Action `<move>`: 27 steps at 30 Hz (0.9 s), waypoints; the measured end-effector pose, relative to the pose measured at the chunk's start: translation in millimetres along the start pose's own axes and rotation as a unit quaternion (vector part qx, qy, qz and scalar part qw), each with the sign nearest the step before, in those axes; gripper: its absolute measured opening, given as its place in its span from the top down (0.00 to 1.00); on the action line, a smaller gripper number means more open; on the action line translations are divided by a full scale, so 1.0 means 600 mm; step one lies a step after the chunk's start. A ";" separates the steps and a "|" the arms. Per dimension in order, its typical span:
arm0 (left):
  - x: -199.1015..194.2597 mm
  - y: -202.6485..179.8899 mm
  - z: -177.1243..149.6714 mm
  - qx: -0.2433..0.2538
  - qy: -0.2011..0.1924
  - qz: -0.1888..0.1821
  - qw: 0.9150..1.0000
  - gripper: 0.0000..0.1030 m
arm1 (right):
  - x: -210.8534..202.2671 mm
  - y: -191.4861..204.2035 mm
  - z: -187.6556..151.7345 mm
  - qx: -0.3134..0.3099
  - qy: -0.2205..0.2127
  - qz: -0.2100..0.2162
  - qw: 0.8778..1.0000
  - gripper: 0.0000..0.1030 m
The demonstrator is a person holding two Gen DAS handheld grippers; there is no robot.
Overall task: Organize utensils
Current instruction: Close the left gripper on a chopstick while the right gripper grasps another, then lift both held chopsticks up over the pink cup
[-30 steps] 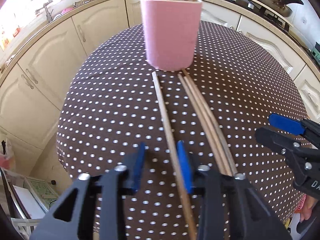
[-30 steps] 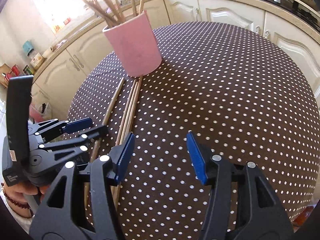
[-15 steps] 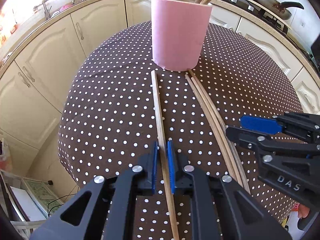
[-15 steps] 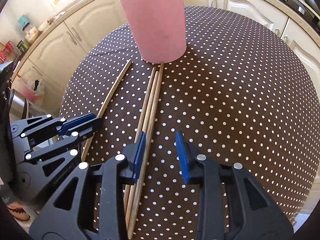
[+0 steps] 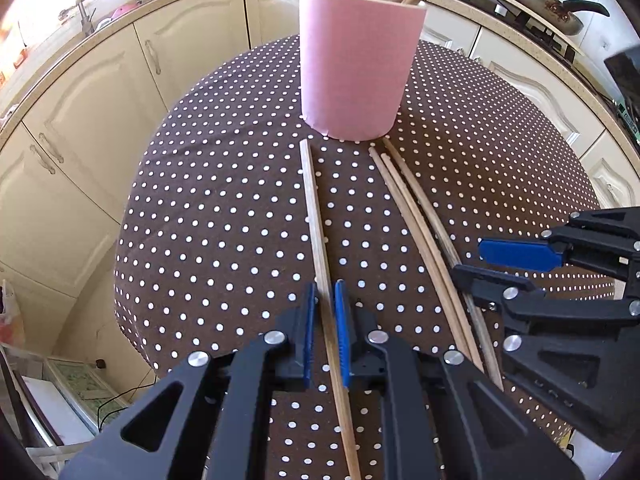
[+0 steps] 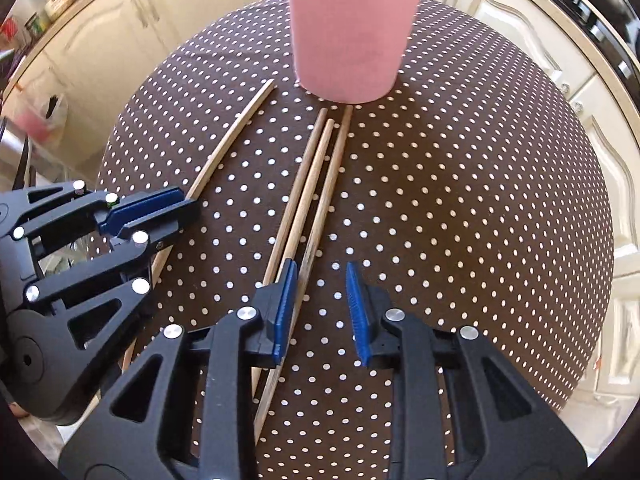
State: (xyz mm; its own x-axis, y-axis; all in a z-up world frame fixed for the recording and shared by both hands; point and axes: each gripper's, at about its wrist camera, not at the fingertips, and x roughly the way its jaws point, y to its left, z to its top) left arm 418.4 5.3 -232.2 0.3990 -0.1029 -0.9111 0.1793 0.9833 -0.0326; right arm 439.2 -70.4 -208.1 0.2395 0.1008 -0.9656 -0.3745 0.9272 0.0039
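Dotted worktop (image 5: 224,216) carries pink cup (image 5: 356,68) of sticks. My left gripper (image 5: 325,320) fingers clenched on lone chopstick (image 5: 314,208). My right gripper (image 6: 320,304) fingers just narrowed, still released, over three chopsticks (image 6: 308,196) lying near cup.

Home kitchen. Cream panelled cabinets (image 5: 100,92) under a curved counter, ten to two o'clock; frying pan (image 5: 536,0) on hob at one o'clock; polka-dot tabletop (image 5: 224,216) centre; tap near window, eleven o'clock.
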 end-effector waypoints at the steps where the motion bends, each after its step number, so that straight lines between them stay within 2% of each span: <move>1: 0.001 -0.002 0.003 0.002 0.004 0.003 1.000 0.90 | 0.004 0.006 0.004 -0.001 0.005 -0.001 1.000 0.77; 6: 0.003 -0.004 0.010 0.005 0.003 0.007 1.000 0.92 | 0.011 0.028 0.024 -0.011 0.007 -0.009 1.000 0.89; 10: 0.003 0.002 0.007 0.000 -0.007 -0.002 1.000 0.93 | 0.005 0.021 0.017 0.007 -0.006 0.013 1.000 0.94; 17: -0.003 0.013 -0.010 -0.017 -0.027 -0.037 0.999 0.94 | -0.008 -0.029 -0.018 0.042 -0.038 0.062 0.996 0.95; 27: -0.052 0.010 -0.023 -0.022 -0.093 -0.075 0.993 0.94 | -0.051 -0.129 -0.090 0.076 -0.086 0.106 0.988 0.95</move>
State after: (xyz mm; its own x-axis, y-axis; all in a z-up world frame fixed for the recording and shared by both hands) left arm 394.6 16.3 -209.3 0.5302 -0.2709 -0.8035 0.2122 0.9598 -0.1836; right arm 412.6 -164.8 -192.9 0.3226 0.3466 -0.8808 -0.2967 0.9207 0.2536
